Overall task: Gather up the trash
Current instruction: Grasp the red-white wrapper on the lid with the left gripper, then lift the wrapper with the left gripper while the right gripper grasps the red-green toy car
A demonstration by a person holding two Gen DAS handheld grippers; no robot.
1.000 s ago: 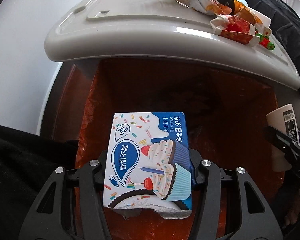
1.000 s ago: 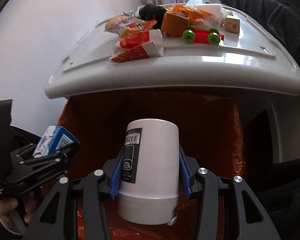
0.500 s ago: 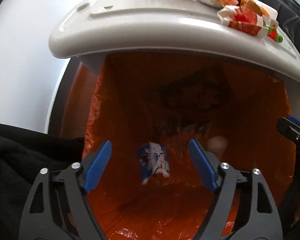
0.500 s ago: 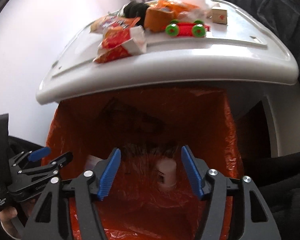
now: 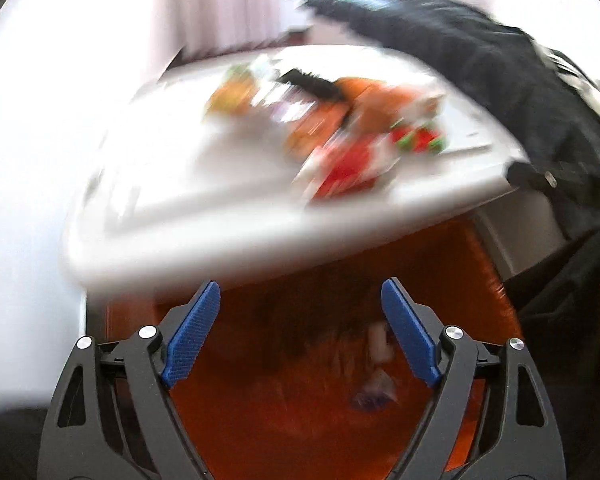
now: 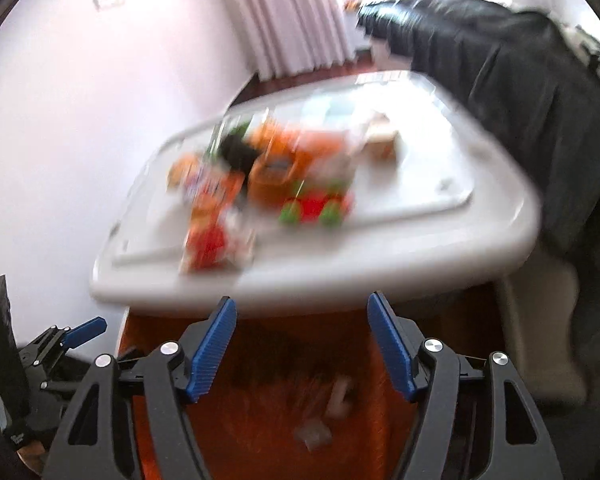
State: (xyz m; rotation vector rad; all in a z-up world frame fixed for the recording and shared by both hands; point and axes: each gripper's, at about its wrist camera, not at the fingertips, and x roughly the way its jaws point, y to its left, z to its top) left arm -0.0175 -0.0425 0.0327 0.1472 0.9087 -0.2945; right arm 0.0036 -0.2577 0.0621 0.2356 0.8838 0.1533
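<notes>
While both views are smeared by motion blur, pale scraps of trash (image 6: 336, 404) lie at the bottom of the orange bin liner (image 5: 284, 420), and more bright wrappers (image 6: 208, 220) with a red toy car (image 6: 314, 208) sit on the white bin lid (image 5: 188, 224). Above the liner, the left gripper (image 5: 300, 328) and right gripper (image 6: 300, 344) each hold their blue-padded fingers (image 6: 210, 350) apart, gripping nothing.
</notes>
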